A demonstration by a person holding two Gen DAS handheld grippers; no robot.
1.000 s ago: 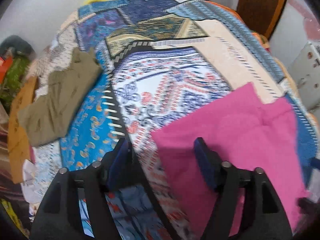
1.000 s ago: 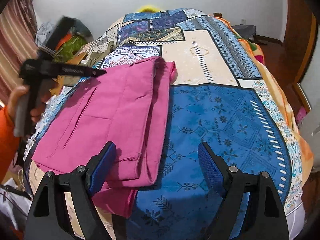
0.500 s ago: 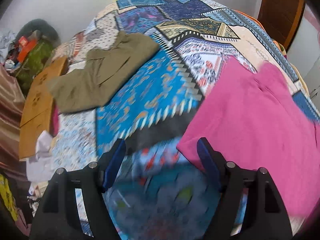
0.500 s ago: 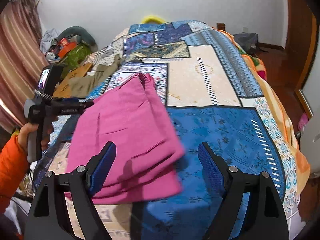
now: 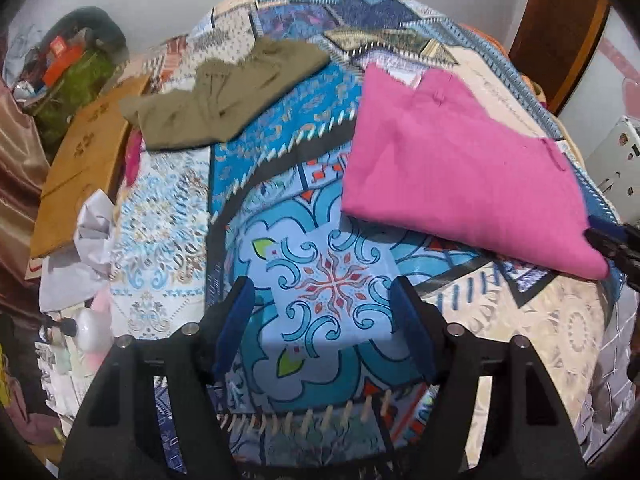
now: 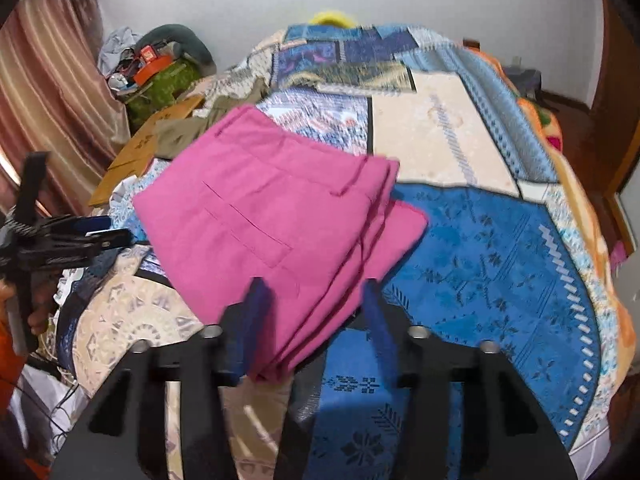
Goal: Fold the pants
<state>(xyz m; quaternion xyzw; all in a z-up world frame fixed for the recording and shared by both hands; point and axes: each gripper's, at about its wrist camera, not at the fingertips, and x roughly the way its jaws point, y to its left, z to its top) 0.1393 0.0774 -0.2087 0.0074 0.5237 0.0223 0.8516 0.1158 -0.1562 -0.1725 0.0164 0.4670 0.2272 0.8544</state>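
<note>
The pink pants (image 6: pixel 272 216) lie folded in a stack on the patterned bedspread (image 6: pixel 500 240); they also show in the left wrist view (image 5: pixel 452 168) at the right. My right gripper (image 6: pixel 316 312) has its jaws around the near corner of the folded pants, narrowed but with a gap; it is blurred. My left gripper (image 5: pixel 320 320) is open and empty over bare bedspread (image 5: pixel 328 288), left of the pants. It also shows at the left edge of the right wrist view (image 6: pixel 80 236).
Olive pants (image 5: pixel 224 96) lie folded at the far left of the bed. A cardboard box (image 5: pixel 80 160), white paper (image 5: pixel 88 232) and clutter stand beside the bed's left side. A curtain (image 6: pixel 48 100) hangs at left; a wooden door (image 5: pixel 560 28) is at right.
My left gripper drew back off the pink pants to the left. My right gripper's jaws narrowed and moved onto the near corner of the folded pants, which shifted.
</note>
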